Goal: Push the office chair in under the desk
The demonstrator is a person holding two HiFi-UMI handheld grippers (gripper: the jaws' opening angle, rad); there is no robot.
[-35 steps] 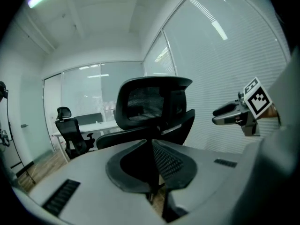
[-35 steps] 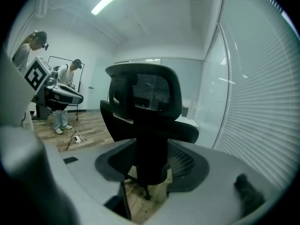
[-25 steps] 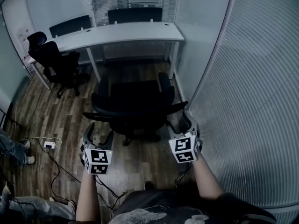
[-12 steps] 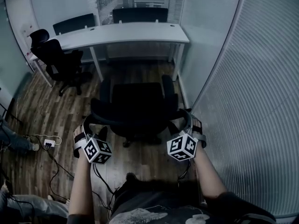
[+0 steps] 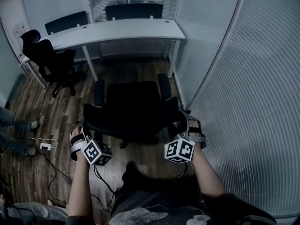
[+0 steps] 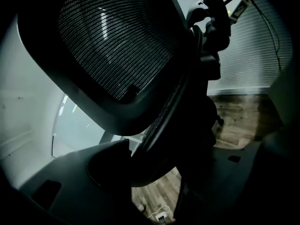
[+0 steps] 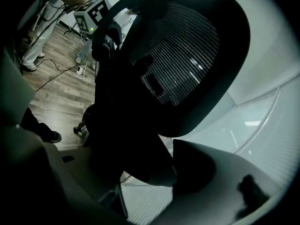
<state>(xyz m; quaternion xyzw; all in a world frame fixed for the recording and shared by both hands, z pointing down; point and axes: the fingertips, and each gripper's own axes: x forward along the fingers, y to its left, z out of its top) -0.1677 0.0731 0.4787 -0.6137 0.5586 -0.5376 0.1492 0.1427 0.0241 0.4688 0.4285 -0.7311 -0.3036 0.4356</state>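
The black office chair (image 5: 133,102) stands on the wood floor, facing the white desk (image 5: 122,31), its seat short of the desk edge. My left gripper (image 5: 83,134) is at the left edge of the mesh backrest (image 6: 112,41). Its jaws are closing, with the backrest frame between them and against the pads. My right gripper (image 5: 185,125) is at the right edge, and the frame of the backrest (image 7: 183,55) fills its jaws as well. In the left gripper view the jaws of the left gripper (image 6: 154,163) straddle the dark frame bar; the right gripper (image 7: 154,168) does likewise.
A second black chair (image 5: 51,62) stands at the desk's left end. More chairs (image 5: 133,11) sit behind the desk. Cables and a power strip (image 5: 45,146) lie on the floor at left, near a person's legs (image 5: 14,125). A ribbed glass wall (image 5: 243,102) runs close along the right.
Both grippers came forward from behind the chair to the sides of its backrest. The chair now stands a little nearer the desk.
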